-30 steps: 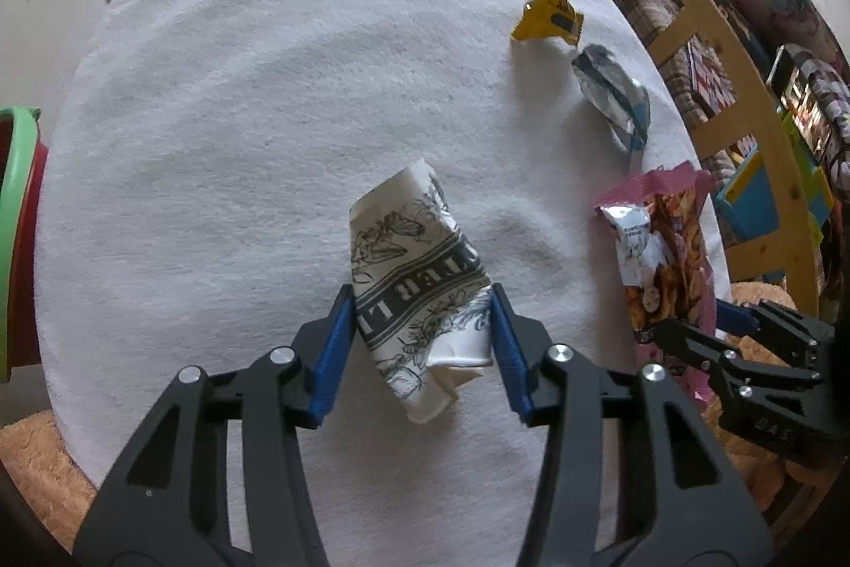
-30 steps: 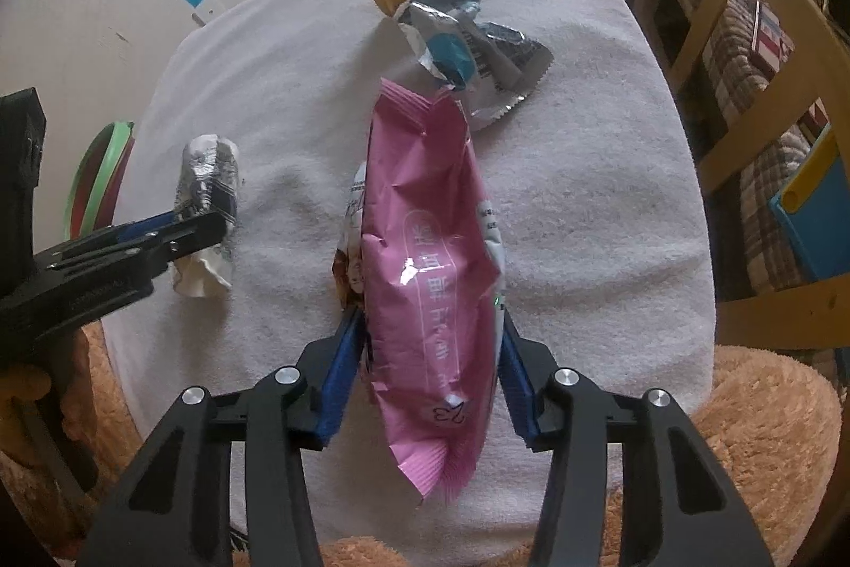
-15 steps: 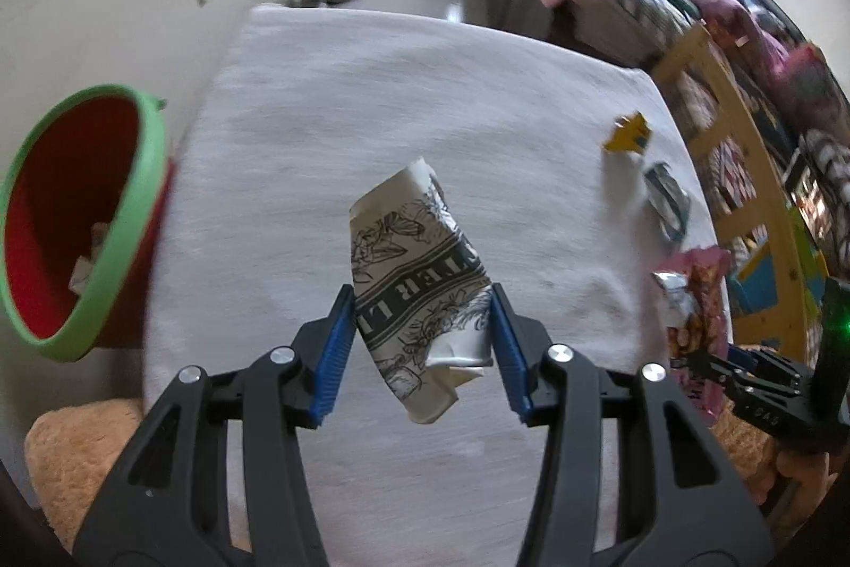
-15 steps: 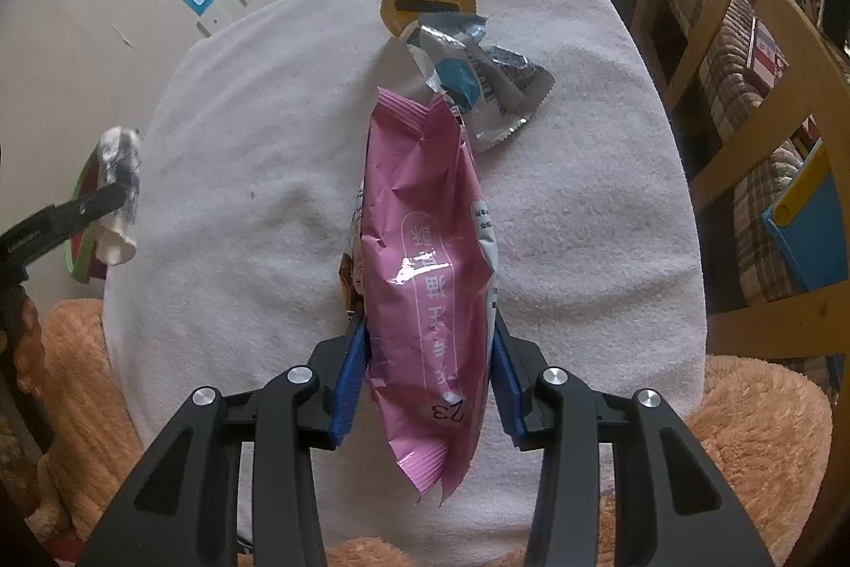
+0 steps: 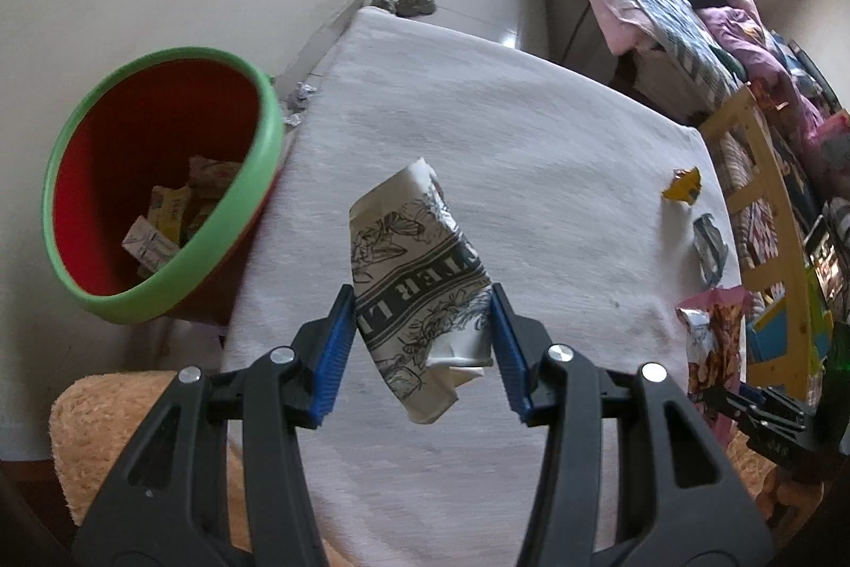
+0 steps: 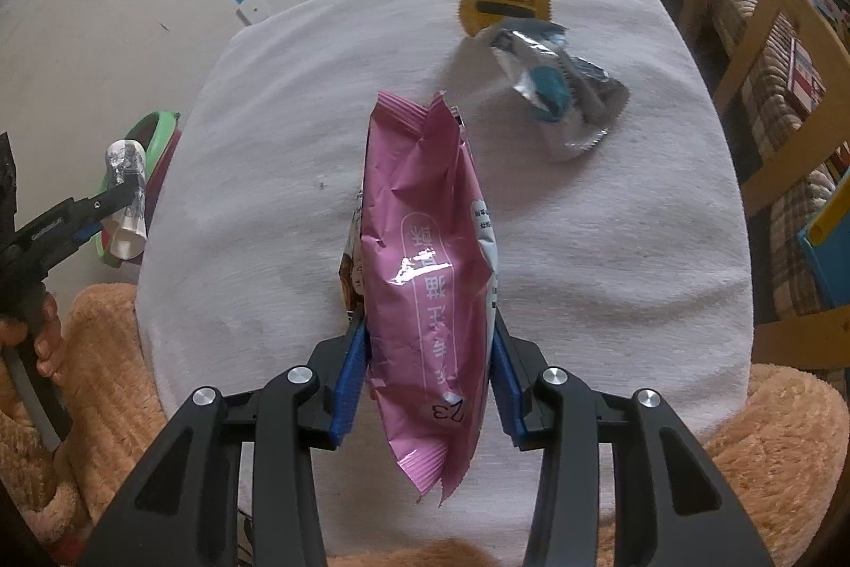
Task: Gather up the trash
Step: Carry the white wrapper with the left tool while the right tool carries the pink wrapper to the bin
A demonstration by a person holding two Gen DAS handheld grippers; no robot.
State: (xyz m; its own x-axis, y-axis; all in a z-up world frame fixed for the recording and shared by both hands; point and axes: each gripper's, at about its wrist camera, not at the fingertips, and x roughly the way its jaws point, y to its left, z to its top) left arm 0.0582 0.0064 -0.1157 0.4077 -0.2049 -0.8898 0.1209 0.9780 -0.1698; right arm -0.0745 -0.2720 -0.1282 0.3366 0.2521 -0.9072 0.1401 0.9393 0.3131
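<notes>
A table draped in a pale grey cloth [image 6: 611, 248] takes up most of the room's middle, with a fuzzy orange rug [image 6: 786, 450] spread around its near edge. Just off the table's left side stands the trash bin [image 5: 159, 280], red inside with a green rim, cartons and wrappers already lying in its bottom. The right gripper [image 6: 427, 373] has its blue-padded jaws pressed against both sides of a long pink snack bag [image 6: 425, 259], which hangs lengthwise above the cloth. The left gripper [image 5: 422, 344] is clamped on a crumpled paper cup [image 5: 419, 269] printed in black and white, held up over the table's left part, near the bin but not above its mouth. Further back on the cloth lies a silver wrapper [image 6: 563, 89] with a teal patch, and just beyond it, touching or nearly so, a small yellow wrapper [image 6: 499, 6].
</notes>
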